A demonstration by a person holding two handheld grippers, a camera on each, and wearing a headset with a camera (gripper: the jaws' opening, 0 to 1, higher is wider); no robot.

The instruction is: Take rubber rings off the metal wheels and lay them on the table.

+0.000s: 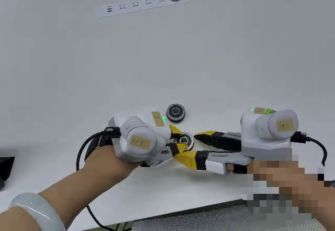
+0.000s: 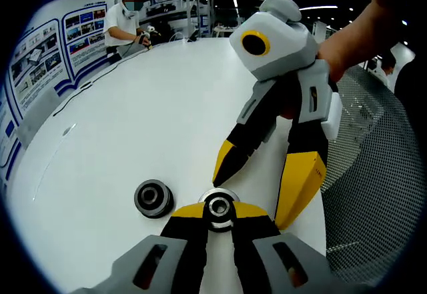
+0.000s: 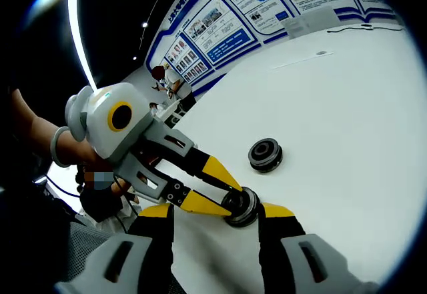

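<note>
My left gripper (image 1: 179, 140) is shut on a small metal wheel (image 1: 186, 141), held just above the white table (image 1: 220, 68). In the left gripper view the wheel (image 2: 219, 207) sits between my yellow fingertips. My right gripper (image 1: 197, 147) faces it from the right, open, one jaw on each side of the held wheel. The right gripper view has that wheel (image 3: 241, 205) between my spread jaws, nearer the right one, with a dark band around its rim. A second wheel with a black rubber ring (image 1: 176, 112) lies flat on the table just beyond (image 2: 153, 197) (image 3: 265, 154).
A white power strip (image 1: 141, 3) lies at the far side of the table. The front table edge runs just below the grippers, with a mesh chair seat (image 1: 209, 221) under it. A black object (image 1: 5, 169) sits at the left edge. A person (image 2: 127, 21) stands far off.
</note>
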